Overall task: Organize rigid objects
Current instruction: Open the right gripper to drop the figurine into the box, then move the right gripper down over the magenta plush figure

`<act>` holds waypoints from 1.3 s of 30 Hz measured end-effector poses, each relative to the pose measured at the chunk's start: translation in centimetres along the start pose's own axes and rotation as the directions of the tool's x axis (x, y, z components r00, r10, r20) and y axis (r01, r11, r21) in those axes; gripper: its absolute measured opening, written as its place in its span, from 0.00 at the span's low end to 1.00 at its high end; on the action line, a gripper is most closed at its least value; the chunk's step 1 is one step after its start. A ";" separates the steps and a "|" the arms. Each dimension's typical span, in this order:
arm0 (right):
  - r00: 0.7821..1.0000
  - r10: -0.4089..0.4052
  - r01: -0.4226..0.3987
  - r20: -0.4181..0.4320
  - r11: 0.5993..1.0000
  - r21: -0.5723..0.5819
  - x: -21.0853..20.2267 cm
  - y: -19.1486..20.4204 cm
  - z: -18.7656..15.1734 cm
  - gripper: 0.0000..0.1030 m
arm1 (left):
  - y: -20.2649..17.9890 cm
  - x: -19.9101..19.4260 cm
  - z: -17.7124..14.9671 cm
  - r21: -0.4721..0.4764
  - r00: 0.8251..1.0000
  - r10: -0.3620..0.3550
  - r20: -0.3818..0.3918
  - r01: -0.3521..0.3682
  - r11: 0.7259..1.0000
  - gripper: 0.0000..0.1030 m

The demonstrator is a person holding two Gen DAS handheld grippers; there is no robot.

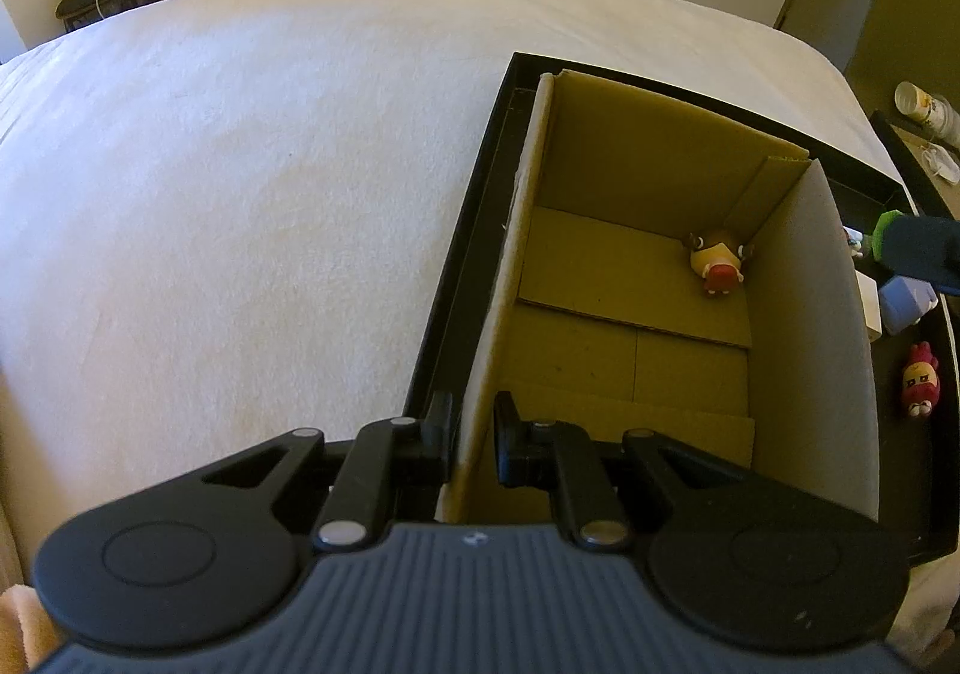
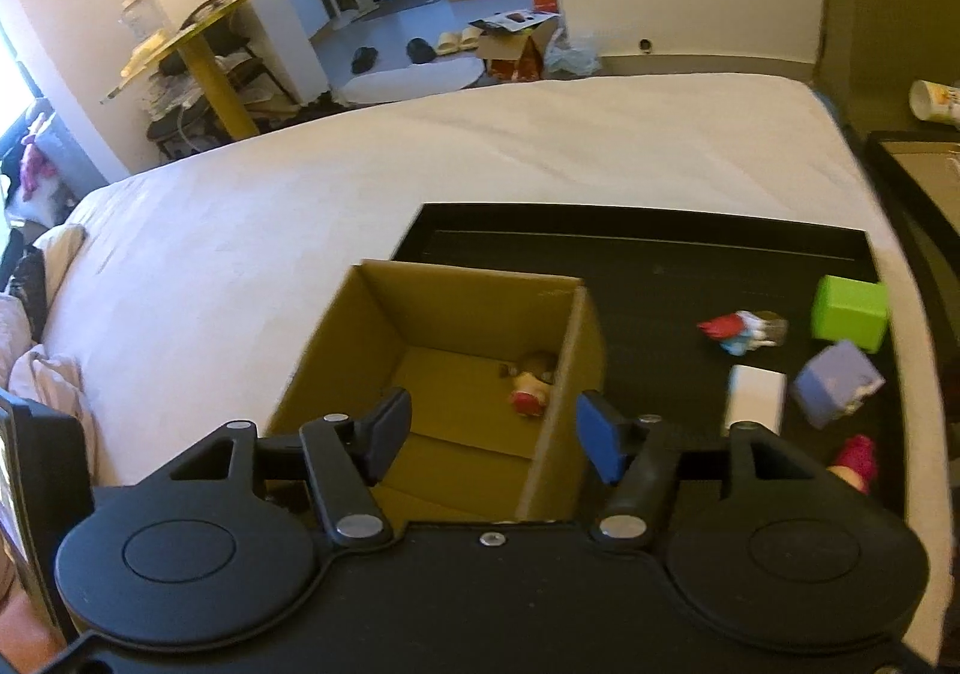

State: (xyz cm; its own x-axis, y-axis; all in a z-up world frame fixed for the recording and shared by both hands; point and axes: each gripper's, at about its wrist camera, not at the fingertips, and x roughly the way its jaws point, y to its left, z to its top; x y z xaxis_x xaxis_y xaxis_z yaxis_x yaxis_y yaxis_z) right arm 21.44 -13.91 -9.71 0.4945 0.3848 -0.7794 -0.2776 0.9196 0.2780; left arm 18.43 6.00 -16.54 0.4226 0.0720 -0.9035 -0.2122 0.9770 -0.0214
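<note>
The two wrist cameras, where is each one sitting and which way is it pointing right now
Left wrist: sits behind the left gripper, low at the cardboard box, looking along its left wall, which the fingers straddle; only gripper shows.
Right wrist: sits behind the right gripper, higher, above the box, jaws open, facing the bed and room; only gripper shows.
Shared: the box, the yellow figurine inside it, the black tray.
</note>
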 end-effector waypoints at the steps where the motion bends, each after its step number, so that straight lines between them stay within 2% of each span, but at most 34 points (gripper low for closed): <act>1: 1.000 -0.007 0.007 0.001 1.000 0.004 -0.2 -0.3 -0.1 0.60 | 0.0 0.0 0.0 0.001 1.000 0.001 0.000 -0.001 1.000 0.12; 6: 0.999 -0.040 0.040 0.001 0.999 0.023 -1.0 -1.9 -0.6 0.65 | 0.0 -0.1 0.0 -0.003 1.000 0.003 0.004 -0.003 1.000 0.12; 17: 0.993 -0.116 0.117 -0.013 0.991 0.070 -3.0 -7.4 -2.4 0.66 | -0.5 -0.3 -0.1 0.024 0.999 0.029 0.014 -0.029 0.999 0.12; 27: 0.974 -0.218 0.224 -0.054 0.957 0.184 -3.6 -13.3 -4.4 0.66 | -1.6 -0.5 -0.4 0.058 0.997 0.075 0.025 -0.077 0.995 0.13; 34: 0.975 -0.215 0.221 -0.050 0.949 0.226 -2.0 -14.9 -5.3 0.65 | -2.4 -0.1 -0.4 0.071 0.994 0.102 0.023 -0.104 0.992 0.13; 39: 0.982 -0.189 0.187 -0.019 0.945 0.267 -1.3 -16.1 -6.3 0.61 | -2.4 -0.1 -0.5 0.067 0.994 0.106 0.024 -0.108 0.992 0.13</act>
State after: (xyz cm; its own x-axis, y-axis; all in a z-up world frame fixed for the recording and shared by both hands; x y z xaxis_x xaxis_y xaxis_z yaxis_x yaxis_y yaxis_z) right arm 20.11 -29.67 -16.72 0.5225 0.2023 -0.8283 0.0506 0.9624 0.2669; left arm 18.44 3.53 -16.63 0.4184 0.1801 -0.8902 -0.1973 0.9748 0.1045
